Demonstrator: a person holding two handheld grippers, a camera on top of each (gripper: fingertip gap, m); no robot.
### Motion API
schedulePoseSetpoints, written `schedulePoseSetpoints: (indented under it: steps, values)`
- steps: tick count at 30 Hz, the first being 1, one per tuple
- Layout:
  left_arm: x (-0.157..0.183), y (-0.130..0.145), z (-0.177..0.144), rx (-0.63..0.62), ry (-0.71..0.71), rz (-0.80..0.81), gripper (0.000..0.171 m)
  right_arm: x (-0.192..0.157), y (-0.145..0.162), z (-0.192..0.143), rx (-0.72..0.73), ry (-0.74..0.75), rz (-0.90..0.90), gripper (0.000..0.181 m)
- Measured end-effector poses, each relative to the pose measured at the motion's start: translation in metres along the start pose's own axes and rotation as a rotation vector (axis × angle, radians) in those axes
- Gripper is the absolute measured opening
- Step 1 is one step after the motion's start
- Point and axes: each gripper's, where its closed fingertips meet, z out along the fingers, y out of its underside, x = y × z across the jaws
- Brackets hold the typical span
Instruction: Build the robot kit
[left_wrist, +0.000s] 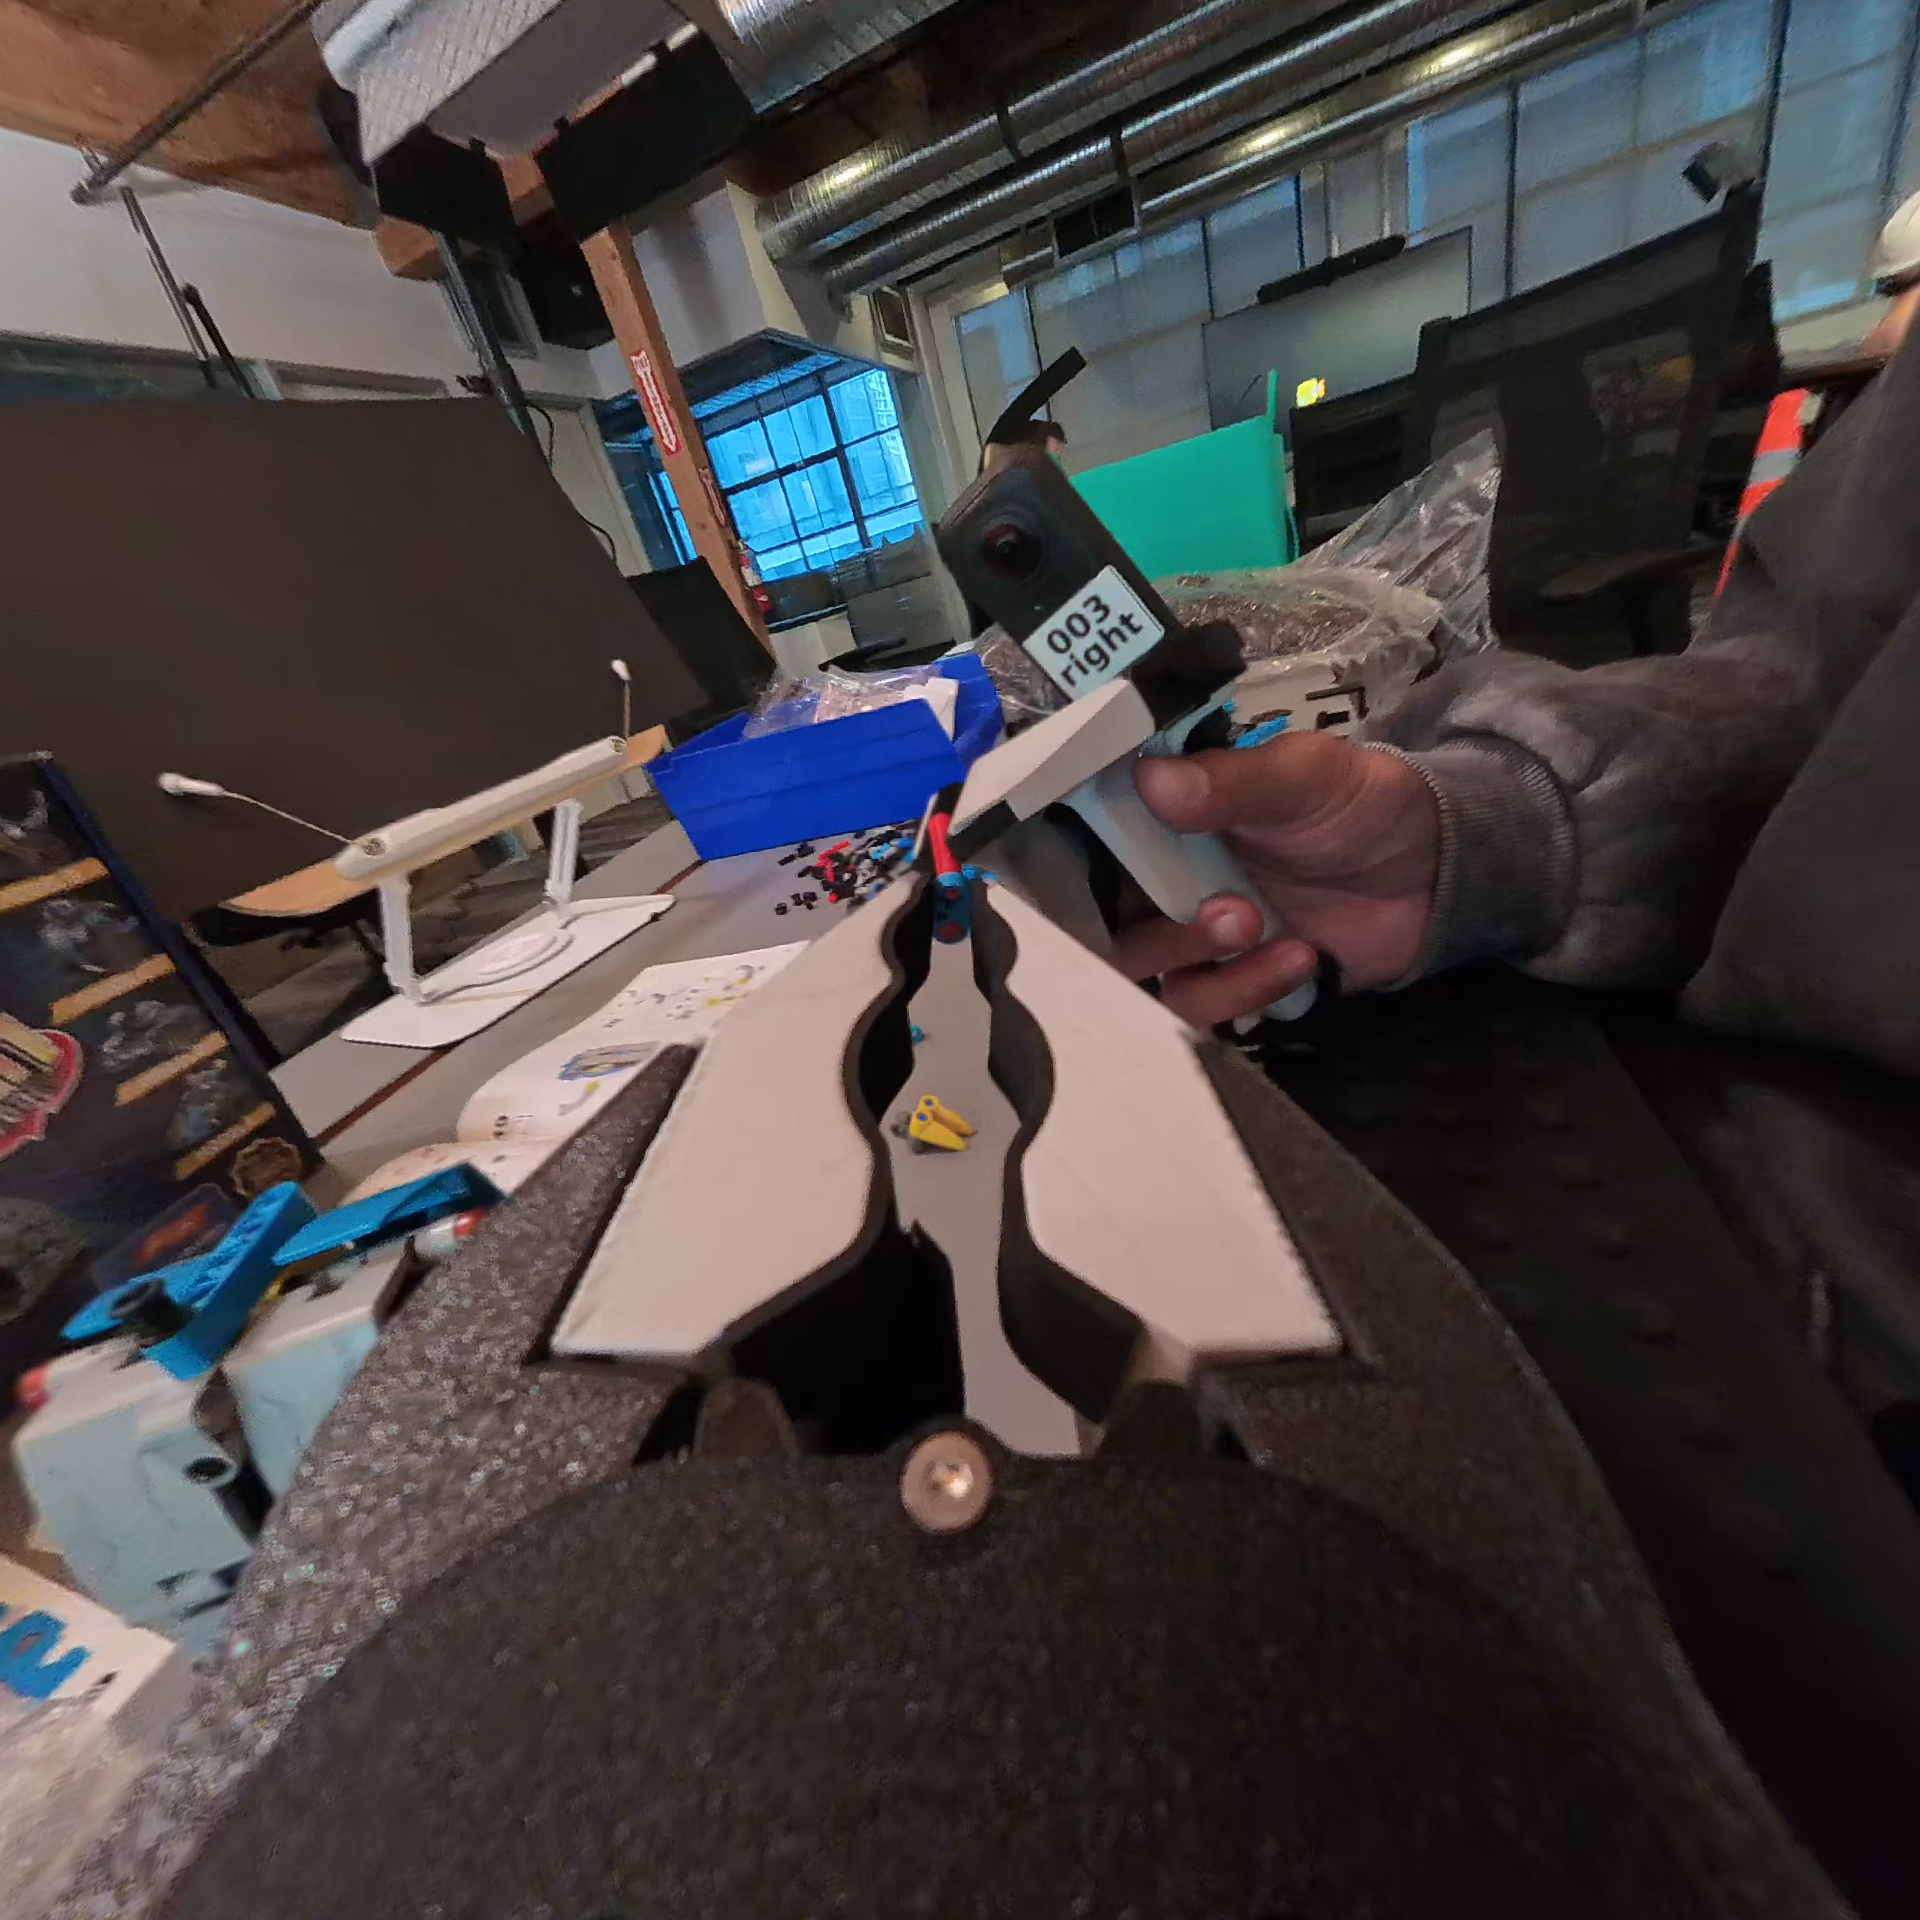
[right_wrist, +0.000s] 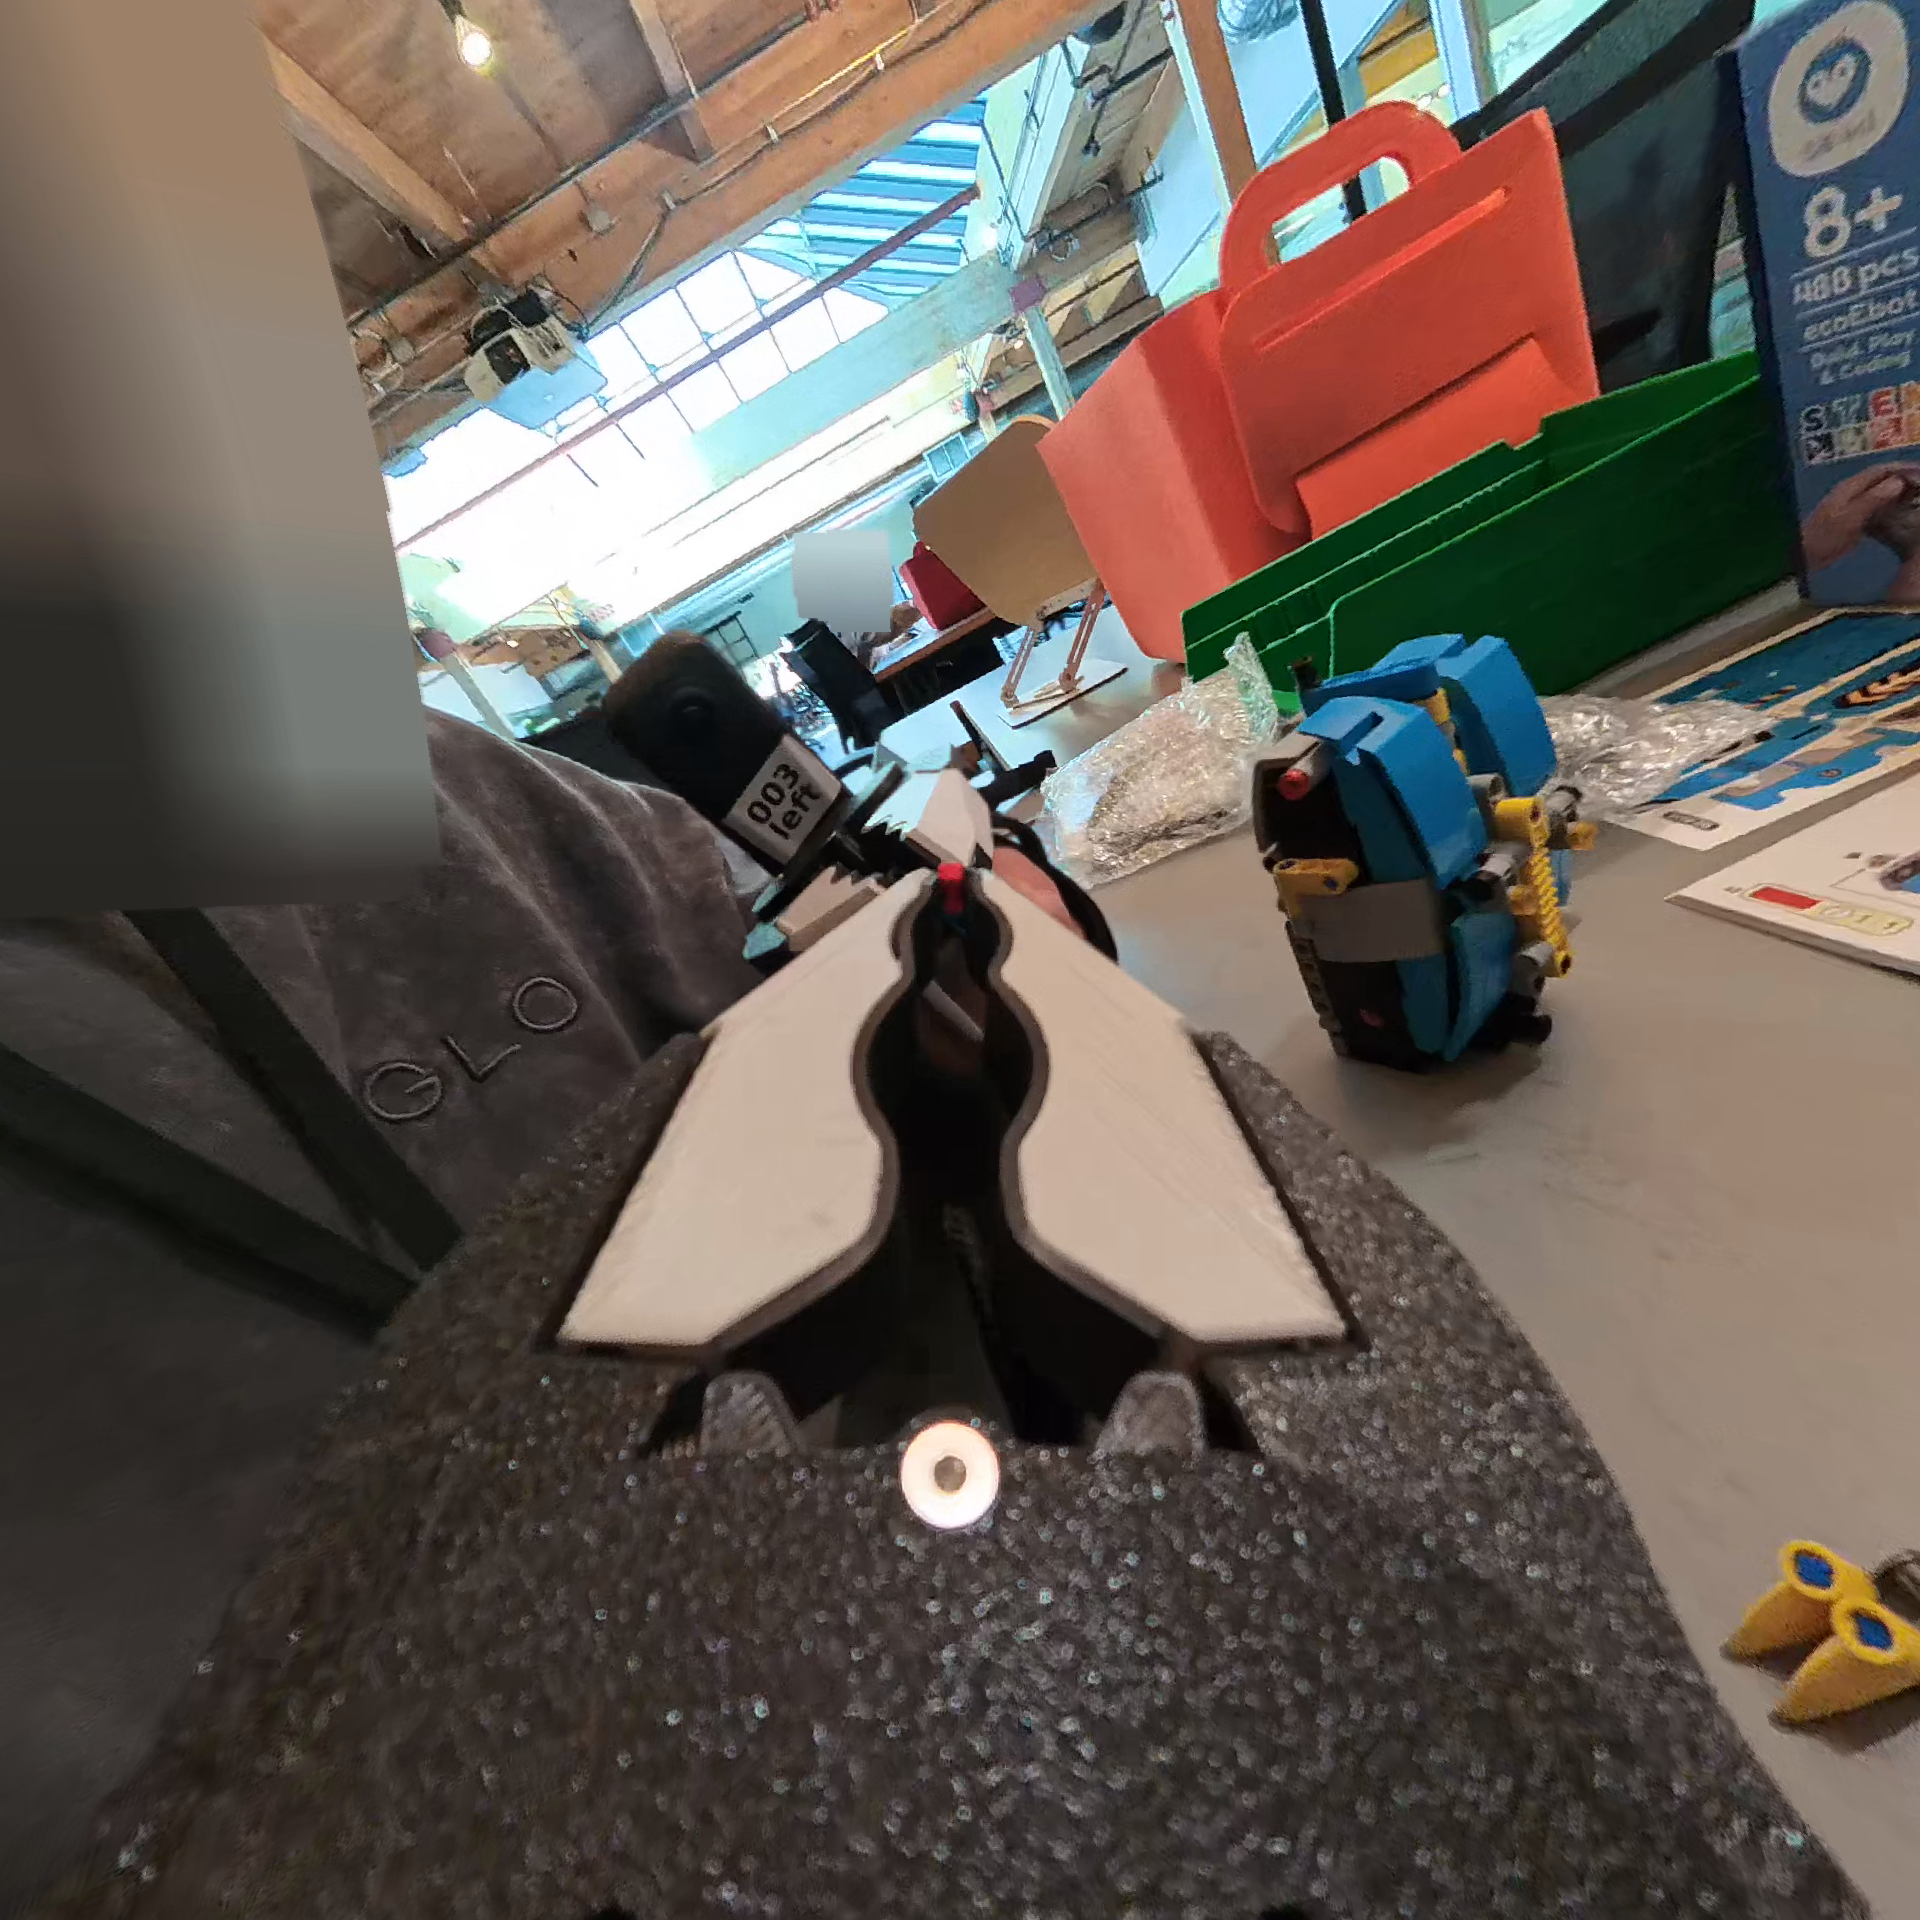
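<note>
While both grippers are meeting tip to tip above the grey table (right_wrist: 1558, 1195), the left gripper (left_wrist: 948, 914) is pinching a small blue piece (left_wrist: 948, 912) with its fingers narrowed onto it, and the right gripper (right_wrist: 948, 914) is gripping the red pin (right_wrist: 948, 875) rising from that piece at 12 o'clock, its fingers likewise closed down. A yellow cone pair (right_wrist: 1823, 1642) is lying at 4 o'clock in the right wrist view, and a blue model (right_wrist: 1423, 862) is standing at 2 o'clock
</note>
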Motion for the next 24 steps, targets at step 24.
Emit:
schedulePoseSetpoints:
  steps: [24]
  values:
    - [0.009,0.02,0.007,-0.093,0.129,-0.145,0.006,0.0,0.003,-0.014,-0.084,0.025,-0.163,0.003]
